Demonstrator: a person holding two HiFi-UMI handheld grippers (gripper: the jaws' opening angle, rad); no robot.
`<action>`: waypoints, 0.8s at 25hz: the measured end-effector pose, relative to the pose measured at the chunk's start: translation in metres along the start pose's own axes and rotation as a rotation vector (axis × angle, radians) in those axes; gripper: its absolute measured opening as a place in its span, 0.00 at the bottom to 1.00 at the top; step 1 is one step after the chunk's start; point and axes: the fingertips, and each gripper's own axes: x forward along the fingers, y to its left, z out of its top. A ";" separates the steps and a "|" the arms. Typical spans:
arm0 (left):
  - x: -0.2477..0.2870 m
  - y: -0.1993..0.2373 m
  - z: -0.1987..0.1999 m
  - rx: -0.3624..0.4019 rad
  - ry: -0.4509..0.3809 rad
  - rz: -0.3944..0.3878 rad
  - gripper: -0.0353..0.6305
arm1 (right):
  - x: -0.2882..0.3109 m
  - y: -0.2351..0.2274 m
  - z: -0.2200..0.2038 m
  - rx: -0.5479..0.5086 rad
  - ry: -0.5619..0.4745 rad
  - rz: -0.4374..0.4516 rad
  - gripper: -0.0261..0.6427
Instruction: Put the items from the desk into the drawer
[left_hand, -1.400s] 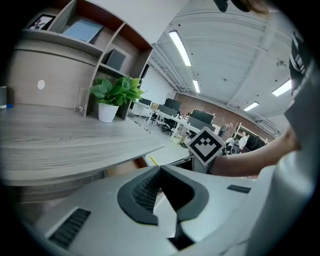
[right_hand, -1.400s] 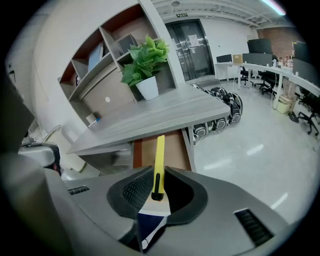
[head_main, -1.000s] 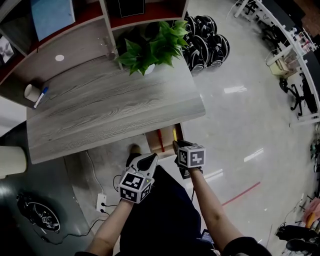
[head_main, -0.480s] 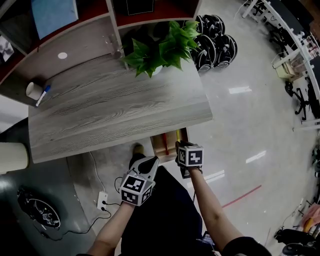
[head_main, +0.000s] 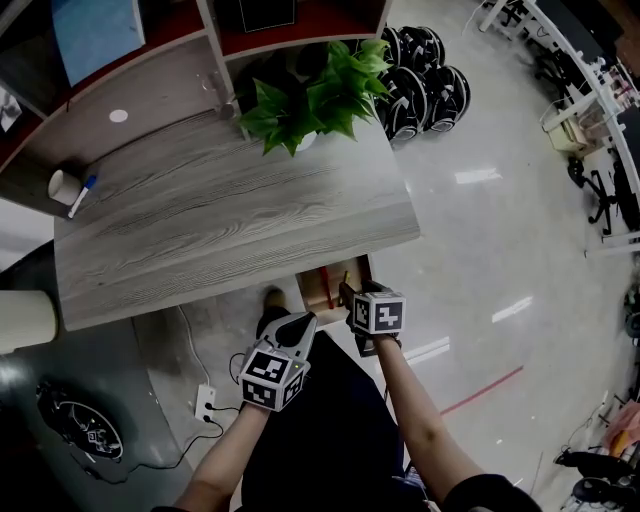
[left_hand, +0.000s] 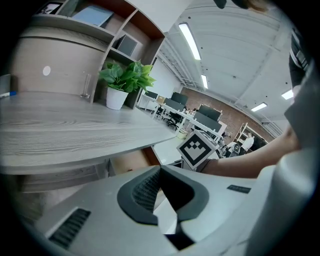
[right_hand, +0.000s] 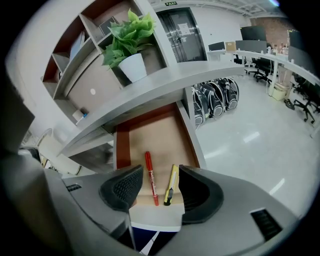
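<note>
Yellow utility knife and red pen lie flat in the open drawer beneath our right gripper, whose jaws have just been opening and grip nothing, our left gripper being closed empty; we judge both items light, rigid and slick, best pinched mid-body.

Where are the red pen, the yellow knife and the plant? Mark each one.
Red pen (right_hand: 151, 178): right gripper view, middle of the barrel.
Yellow knife (right_hand: 171, 185): right gripper view, middle of its body.
Plant (right_hand: 129, 30): right gripper view, on its leaves.
</note>
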 end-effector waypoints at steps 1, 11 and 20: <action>0.001 -0.001 0.000 0.001 -0.001 -0.001 0.08 | -0.001 -0.001 0.000 0.001 -0.002 -0.002 0.33; -0.004 -0.013 -0.001 0.003 -0.017 -0.008 0.08 | -0.019 0.010 0.000 0.001 -0.037 0.041 0.33; -0.015 -0.024 0.003 -0.011 -0.056 0.006 0.08 | -0.052 0.031 0.008 0.050 -0.135 0.101 0.33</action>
